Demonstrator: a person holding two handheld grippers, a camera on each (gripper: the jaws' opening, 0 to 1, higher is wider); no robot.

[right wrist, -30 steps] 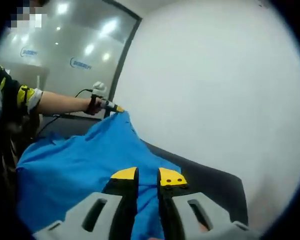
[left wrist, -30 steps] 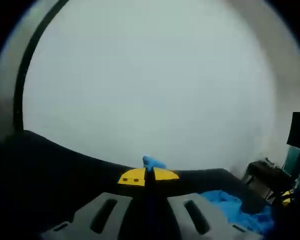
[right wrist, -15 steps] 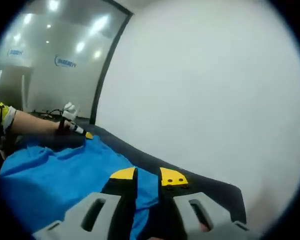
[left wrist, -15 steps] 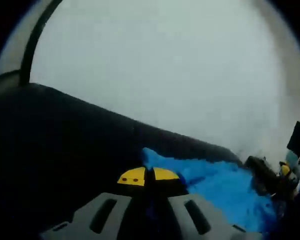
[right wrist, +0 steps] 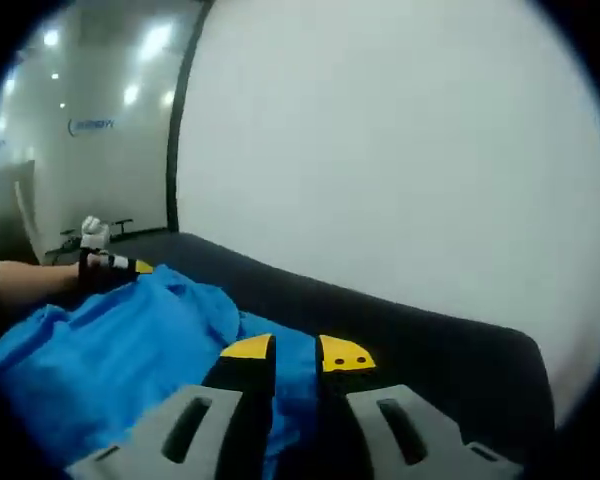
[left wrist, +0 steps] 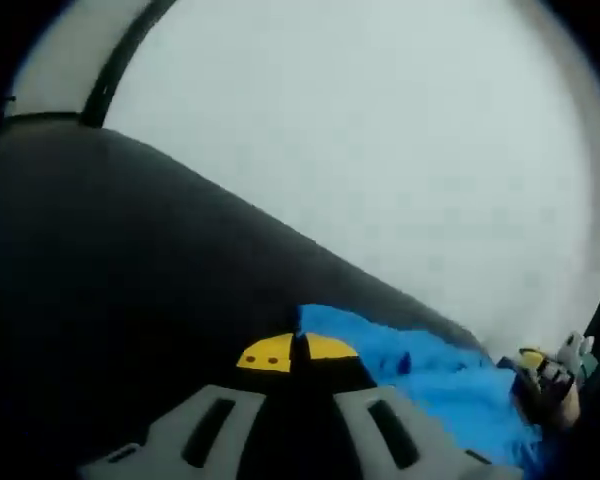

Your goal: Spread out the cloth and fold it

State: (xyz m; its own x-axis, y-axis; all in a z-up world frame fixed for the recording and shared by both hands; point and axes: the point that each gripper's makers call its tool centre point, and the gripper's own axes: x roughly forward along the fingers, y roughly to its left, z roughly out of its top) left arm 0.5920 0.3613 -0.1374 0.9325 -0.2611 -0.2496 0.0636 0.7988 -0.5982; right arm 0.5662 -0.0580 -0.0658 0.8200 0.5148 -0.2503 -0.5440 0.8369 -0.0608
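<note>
Lowered: rumpled blue cloth point(right wrist: 110, 350) meets dark tabletop point(right wrist: 420, 340).

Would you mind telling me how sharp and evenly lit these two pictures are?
Left gripper view: soft and smeared throughout, the dark table nearly featureless, the blue cloth blurred. Right gripper view: crisper, with ceiling lights glaring on the glass wall at upper left; straight edges bow from the fisheye; the cloth's folds read clearly.
</note>
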